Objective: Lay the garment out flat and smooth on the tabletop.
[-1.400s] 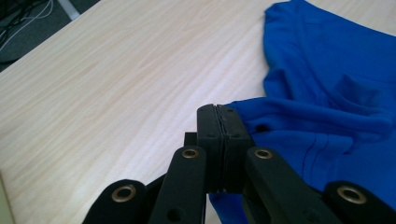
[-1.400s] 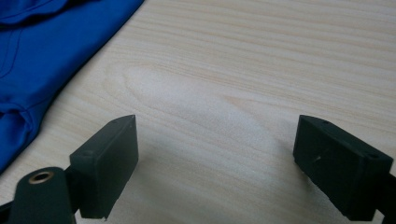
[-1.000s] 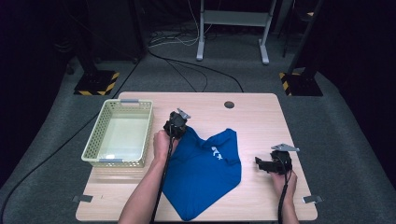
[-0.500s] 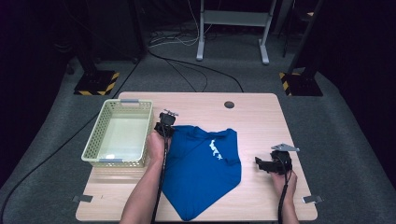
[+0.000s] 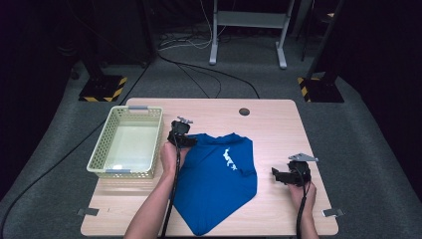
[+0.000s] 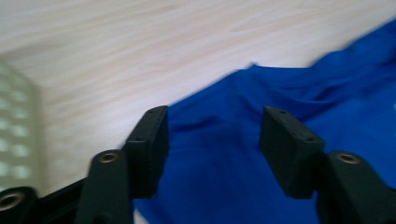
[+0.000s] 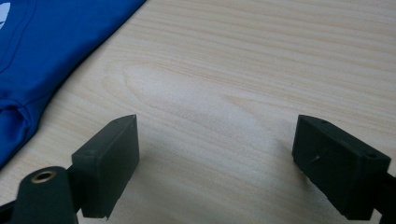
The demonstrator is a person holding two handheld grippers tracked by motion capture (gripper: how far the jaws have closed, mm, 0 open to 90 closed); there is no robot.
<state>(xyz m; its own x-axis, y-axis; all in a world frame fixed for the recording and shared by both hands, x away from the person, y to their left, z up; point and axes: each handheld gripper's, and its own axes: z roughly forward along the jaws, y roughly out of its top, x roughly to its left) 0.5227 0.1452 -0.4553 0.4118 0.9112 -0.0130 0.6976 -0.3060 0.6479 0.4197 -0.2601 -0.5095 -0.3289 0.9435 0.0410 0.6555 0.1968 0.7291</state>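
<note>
Lying half-folded at the table's [image 5: 278, 129] middle, the shirt [image 5: 214, 184] has a fold just released: left gripper [image 6: 212, 140] has just been opening, jaws apart above its corner, nothing between them. Right gripper [image 7: 215, 163] waits open over bare wood. Next, judged: regrip an edge for another fold; basket [image 5: 99, 159] stands beside.

My left tool [image 6: 212, 140] view is motion-blurred; the basket [image 6: 16, 135] shows only as a pale smear cut by the left edge. The shirt [image 6: 289, 107] runs off the right and bottom edges there. In the high view, its white print [image 5: 229, 159] is too small to read.
</note>
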